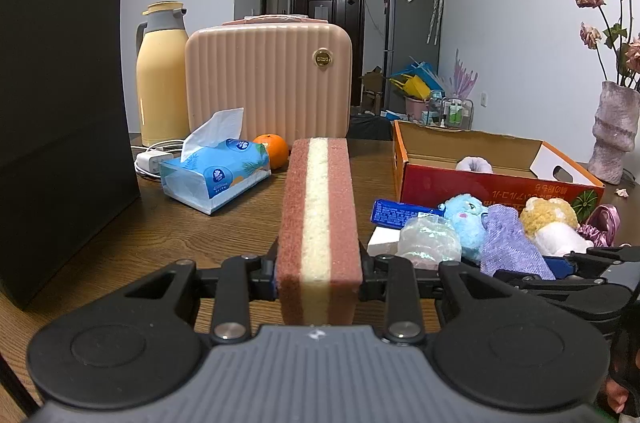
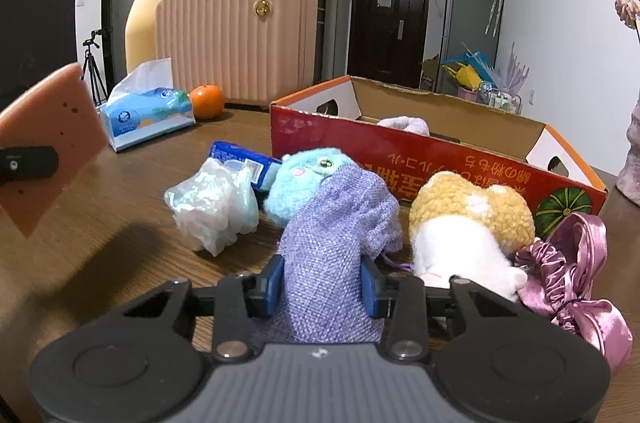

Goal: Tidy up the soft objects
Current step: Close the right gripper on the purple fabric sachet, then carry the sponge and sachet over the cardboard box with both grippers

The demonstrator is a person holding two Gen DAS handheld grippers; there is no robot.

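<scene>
The sponge [image 1: 319,223], a long block with rusty scouring faces and a pale foam core, sits pinched between your left gripper [image 1: 319,277] fingers near its rear end, held above the counter [image 1: 224,223] and pointing toward 12 o'clock; most of its length juts forward unsupported, so a quick swing could make it pivot or slide out of that short bite. Your right gripper [image 2: 323,289] has its fingers pressed into the lilac woven pouch [image 2: 336,235], which lies on the counter at the centre of the pile; the cloth is loose and bunched, and I judge you may be holding only a fold, so it could slip free on the lift. Its top leans against the blue plush [image 2: 308,183] at 11 o'clock, and a cord seems to trail at its right side, so lifting could drag a neighbour along. The yellow-and-white plush [image 2: 468,227] lies just beside it at 2 o'clock, touching the pink satin scrunchies [image 2: 568,275] at 3 o'clock; the crumpled plastic bag [image 2: 212,211] sits at 10 o'clock. The cardboard box [image 2: 440,159] stands behind the pile at 1 o'clock, a pale fuzzy item already inside; its near wall is tall, so a low carry could catch the rim and tip the light box.
</scene>
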